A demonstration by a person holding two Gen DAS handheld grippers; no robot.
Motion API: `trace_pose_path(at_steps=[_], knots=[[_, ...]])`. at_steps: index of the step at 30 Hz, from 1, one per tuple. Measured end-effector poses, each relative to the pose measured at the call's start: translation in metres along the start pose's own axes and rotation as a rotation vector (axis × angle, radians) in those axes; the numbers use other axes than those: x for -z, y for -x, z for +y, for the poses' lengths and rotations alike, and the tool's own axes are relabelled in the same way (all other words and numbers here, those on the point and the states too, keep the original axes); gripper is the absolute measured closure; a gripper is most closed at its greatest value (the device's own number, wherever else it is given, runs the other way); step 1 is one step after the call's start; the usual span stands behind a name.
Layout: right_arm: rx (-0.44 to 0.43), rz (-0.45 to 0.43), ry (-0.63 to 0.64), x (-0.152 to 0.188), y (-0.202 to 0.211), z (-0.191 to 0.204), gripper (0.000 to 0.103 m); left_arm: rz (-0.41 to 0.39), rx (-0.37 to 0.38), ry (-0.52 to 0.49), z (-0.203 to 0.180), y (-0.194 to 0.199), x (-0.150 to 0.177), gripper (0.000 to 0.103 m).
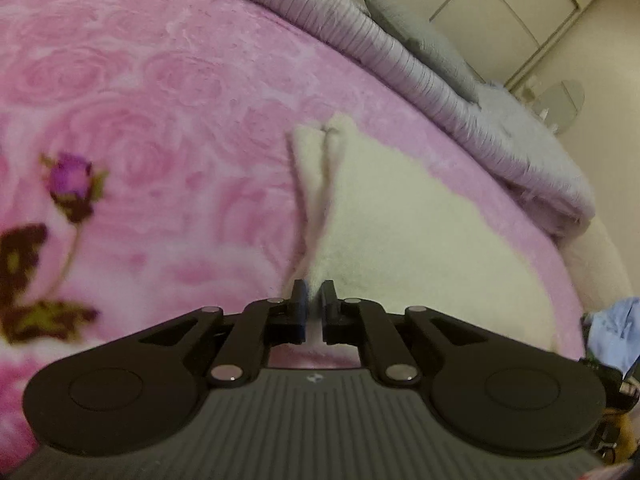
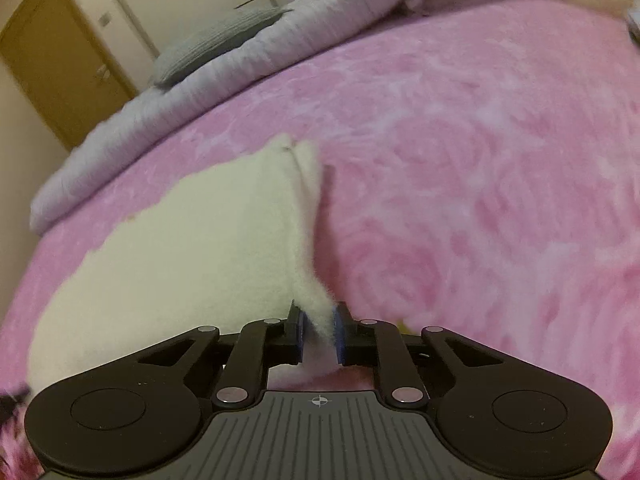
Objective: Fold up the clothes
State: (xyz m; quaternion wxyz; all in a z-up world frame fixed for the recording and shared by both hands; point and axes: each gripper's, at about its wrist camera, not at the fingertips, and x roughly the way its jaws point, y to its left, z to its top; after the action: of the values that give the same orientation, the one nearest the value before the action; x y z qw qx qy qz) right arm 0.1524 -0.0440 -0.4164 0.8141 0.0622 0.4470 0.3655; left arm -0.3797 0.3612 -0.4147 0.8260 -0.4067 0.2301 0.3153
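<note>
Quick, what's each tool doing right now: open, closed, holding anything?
Left tool: closed on a corner of the cream cloth.
Right tool: closed on another corner of the cream cloth.

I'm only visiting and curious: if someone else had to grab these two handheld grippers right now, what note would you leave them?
Left gripper: shut on a corner of the cream fleece garment.
Right gripper: shut on another corner of it.
The garment lies on the pink rose blanket, partly doubled over along one edge.
Done: both corners pinched.
Left: probably carry the corners across, lay the fold flat, then release.
</note>
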Motion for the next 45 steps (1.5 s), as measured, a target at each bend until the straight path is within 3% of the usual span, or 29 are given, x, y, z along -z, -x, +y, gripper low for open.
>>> trace_pose_path(at_steps=[3, 7, 11, 12, 17, 22, 24, 26, 29, 32, 35, 38, 40, 45], knots=[[0.006, -0.011, 0.015, -0.001, 0.008, 0.004, 0.088, -0.026, -0.041, -0.038, -0.009, 0.011, -0.003, 0.094], [0.076, -0.036, 0.072, -0.004, 0.022, 0.017, 0.088, -0.113, -0.189, -0.137, -0.031, 0.042, -0.004, 0.096], [0.233, -0.122, 0.132, -0.004, 0.038, 0.039, 0.088, -0.115, -0.145, -0.187, -0.053, 0.047, -0.013, 0.095], [0.235, -0.147, 0.165, -0.004, 0.039, 0.046, 0.088, -0.113, -0.130, -0.208, -0.061, 0.042, -0.014, 0.095], [0.070, -0.150, 0.259, -0.010, 0.017, 0.076, 0.088, -0.094, -0.057, -0.280, -0.096, -0.006, -0.020, 0.095], [0.024, -0.110, 0.335, -0.023, -0.031, 0.083, 0.088, -0.092, -0.132, -0.382, -0.109, -0.061, -0.030, 0.093], [0.045, -0.103, 0.379, -0.027, -0.050, 0.079, 0.088, -0.061, -0.196, -0.387, -0.098, -0.082, -0.034, 0.096], [0.083, -0.086, 0.392, -0.031, -0.067, 0.065, 0.088, -0.063, -0.192, -0.362, -0.082, -0.091, -0.036, 0.100], [0.032, -0.082, 0.264, -0.038, -0.079, 0.031, 0.089, -0.062, -0.175, -0.306, -0.069, -0.087, -0.042, 0.100], [-0.007, -0.084, 0.123, -0.047, -0.067, 0.018, 0.088, -0.087, -0.233, -0.297, -0.069, -0.070, -0.044, 0.101], [0.035, -0.129, 0.097, -0.042, -0.034, 0.028, 0.088, -0.103, -0.217, -0.237, -0.070, -0.040, -0.032, 0.101], [0.006, -0.113, 0.087, -0.025, -0.002, 0.039, 0.088, -0.103, -0.186, -0.233, -0.079, -0.014, -0.011, 0.095], [-0.008, -0.104, 0.087, -0.007, 0.013, 0.043, 0.088, -0.069, -0.191, -0.228, -0.080, -0.009, 0.002, 0.086], [0.080, -0.021, 0.163, 0.028, 0.011, 0.050, 0.087, 0.017, -0.262, -0.246, -0.087, -0.010, 0.022, 0.085]])
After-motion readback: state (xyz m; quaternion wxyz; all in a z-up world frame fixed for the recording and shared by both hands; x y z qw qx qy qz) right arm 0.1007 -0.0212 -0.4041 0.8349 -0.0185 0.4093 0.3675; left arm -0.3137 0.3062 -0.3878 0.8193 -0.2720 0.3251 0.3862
